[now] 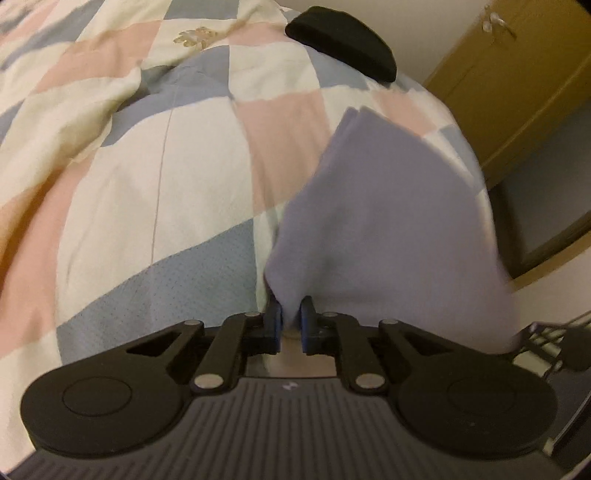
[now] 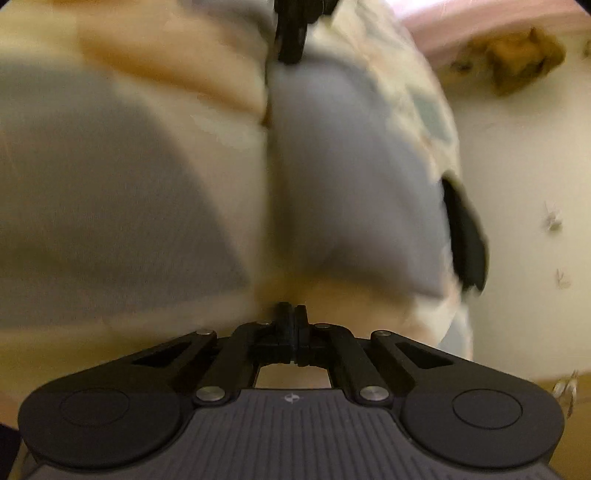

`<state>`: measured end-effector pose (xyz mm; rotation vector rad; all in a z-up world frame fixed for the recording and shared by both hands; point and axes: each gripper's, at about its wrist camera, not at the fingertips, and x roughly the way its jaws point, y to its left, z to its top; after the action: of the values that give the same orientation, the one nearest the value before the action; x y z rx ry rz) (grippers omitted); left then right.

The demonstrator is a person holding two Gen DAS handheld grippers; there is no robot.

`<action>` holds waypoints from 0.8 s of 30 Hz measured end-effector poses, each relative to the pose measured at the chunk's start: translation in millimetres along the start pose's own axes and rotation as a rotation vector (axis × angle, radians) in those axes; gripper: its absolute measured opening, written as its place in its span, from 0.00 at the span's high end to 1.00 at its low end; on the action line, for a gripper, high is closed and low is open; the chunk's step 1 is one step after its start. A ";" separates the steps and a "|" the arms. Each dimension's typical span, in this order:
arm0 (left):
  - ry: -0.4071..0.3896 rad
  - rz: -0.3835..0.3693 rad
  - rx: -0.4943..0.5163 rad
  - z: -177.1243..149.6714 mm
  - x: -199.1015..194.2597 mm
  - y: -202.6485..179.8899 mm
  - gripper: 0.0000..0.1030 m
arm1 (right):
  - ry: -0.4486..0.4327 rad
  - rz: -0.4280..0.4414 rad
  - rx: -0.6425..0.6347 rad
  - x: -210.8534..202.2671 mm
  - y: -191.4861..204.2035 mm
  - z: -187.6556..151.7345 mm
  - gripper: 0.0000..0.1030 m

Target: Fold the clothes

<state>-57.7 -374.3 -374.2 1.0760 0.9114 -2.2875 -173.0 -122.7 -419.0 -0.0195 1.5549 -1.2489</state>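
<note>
Now, the scene, label by label.

Left claw (image 1: 291, 325): its two blue fingertips (image 1: 273, 320) were pinched together on an edge of the lavender garment (image 1: 388, 221), with cloth bunched between them.

Lavender garment: it rose from the left claw toward 1 o'clock in the left wrist view, folded into layers whose stacked edges showed at its far corner. It hung over the bed quilt (image 1: 184, 184), with its right side near the bed's edge.

Bed quilt: a patchwork of cream, pink and grey-blue squares, rumpled toward 10 o'clock, with a small gold embroidered motif (image 1: 195, 37) near 12 o'clock.

Black item (image 1: 343, 44): a dark, rounded shape lay on the quilt at 1 o'clock, well apart from the garment; what it was could not be told.

Wooden cabinet (image 1: 517, 92): it stood at 2 o'clock past the bed's edge, with metal handles on its door.

Right claw (image 2: 293, 325): its dark fingers were pressed together. A pale grey-blue fold (image 2: 351, 184) bulged just above them, possibly the same garment, but the blur kept me from telling whether cloth was caught between them.

Other claw in the right wrist view: a black piece (image 2: 291, 33) at 12 o'clock touched the top of the same fold.
</note>
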 end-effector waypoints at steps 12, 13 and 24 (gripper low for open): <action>-0.121 0.081 0.185 6.4 -71.4 -64.6 0.85 | -0.314 0.341 0.592 -50.7 -157.0 3.5 0.70; -0.133 0.058 0.212 11.5 -65.8 -73.0 0.83 | -0.353 0.388 0.586 -43.8 -158.4 13.9 0.72; -0.003 0.273 0.143 24.0 20.7 -67.5 0.98 | -0.364 0.624 0.291 37.9 -147.3 -14.6 0.81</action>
<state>-124.6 -348.1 -354.2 1.1765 0.5662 -2.1494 -281.6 -200.6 -344.9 0.3787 0.9454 -0.8930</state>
